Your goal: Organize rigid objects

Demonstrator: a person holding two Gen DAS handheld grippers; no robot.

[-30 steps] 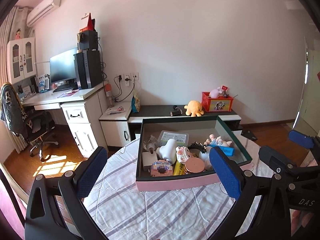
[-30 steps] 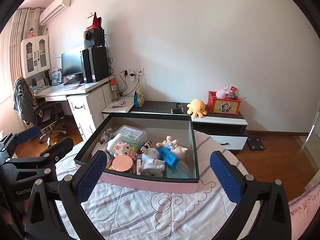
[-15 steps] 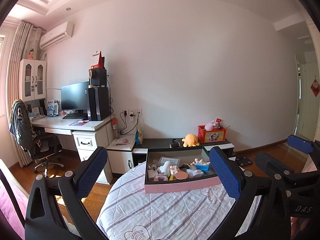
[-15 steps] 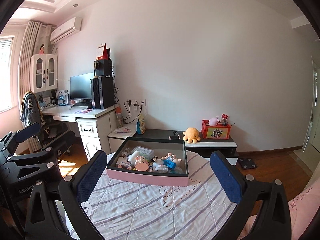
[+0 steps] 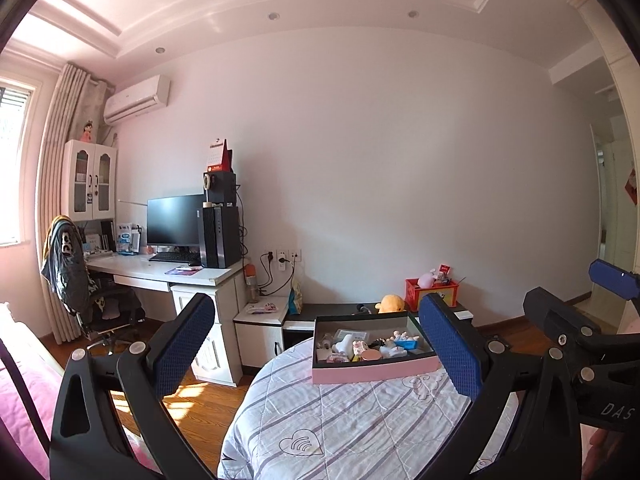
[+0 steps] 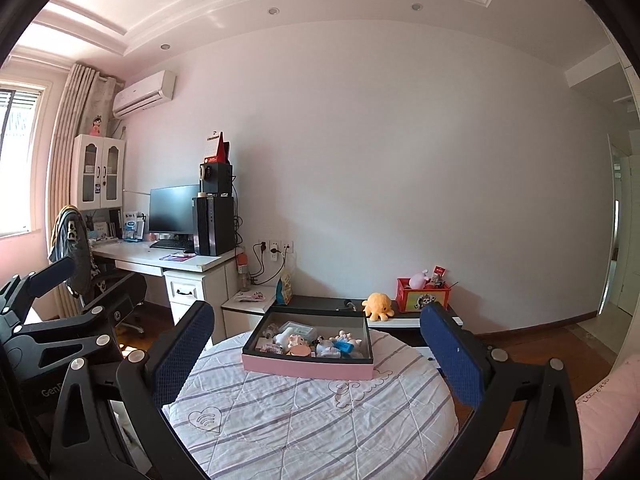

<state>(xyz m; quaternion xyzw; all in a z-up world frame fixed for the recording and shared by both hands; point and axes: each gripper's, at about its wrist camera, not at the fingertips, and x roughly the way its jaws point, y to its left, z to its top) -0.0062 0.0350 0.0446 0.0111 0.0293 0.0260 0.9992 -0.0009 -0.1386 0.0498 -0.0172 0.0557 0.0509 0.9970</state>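
Observation:
A shallow pink box with a dark rim stands at the far side of a round surface under a striped quilt. It holds several small toys and figures, among them a white figure, a round peach lid and a blue piece. My left gripper is open and empty, well back from the box. My right gripper is open and empty too, also well back.
A white desk with a monitor and a computer tower stands at the left wall, an office chair beside it. A low cabinet behind the box carries an orange plush octopus and a red box. Wooden floor lies around.
Both grippers have pulled far back and up from the box. The box now looks small and distant, and the whole room and ceiling show. Both stay open.

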